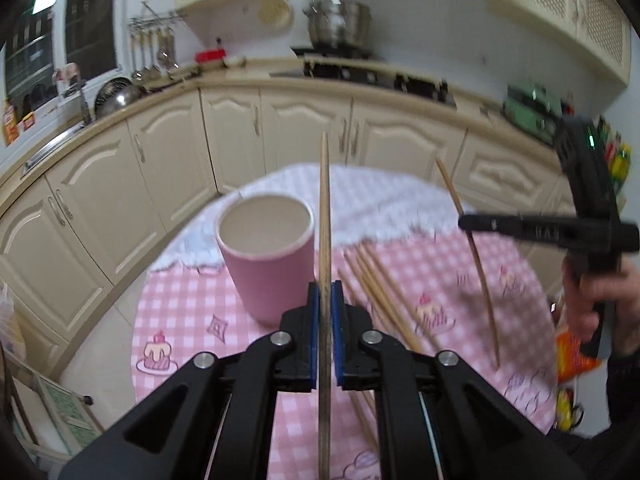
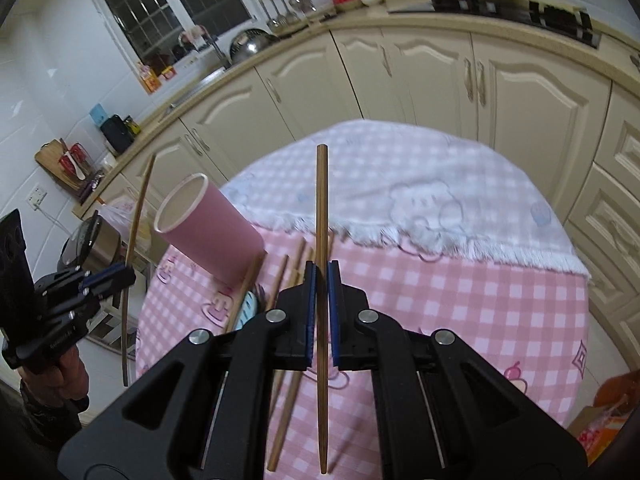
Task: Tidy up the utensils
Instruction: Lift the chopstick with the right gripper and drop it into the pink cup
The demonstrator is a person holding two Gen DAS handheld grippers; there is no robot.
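Left gripper [image 1: 325,300] — clenched on one chopstick [image 1: 324,216], held upright just right of the pink cup [image 1: 266,256]. Right gripper [image 2: 321,280] — grasping a second chopstick [image 2: 321,208] above the table [image 2: 460,304]. Loose chopsticks [image 1: 374,280] lie on the checked cloth beside the cup.
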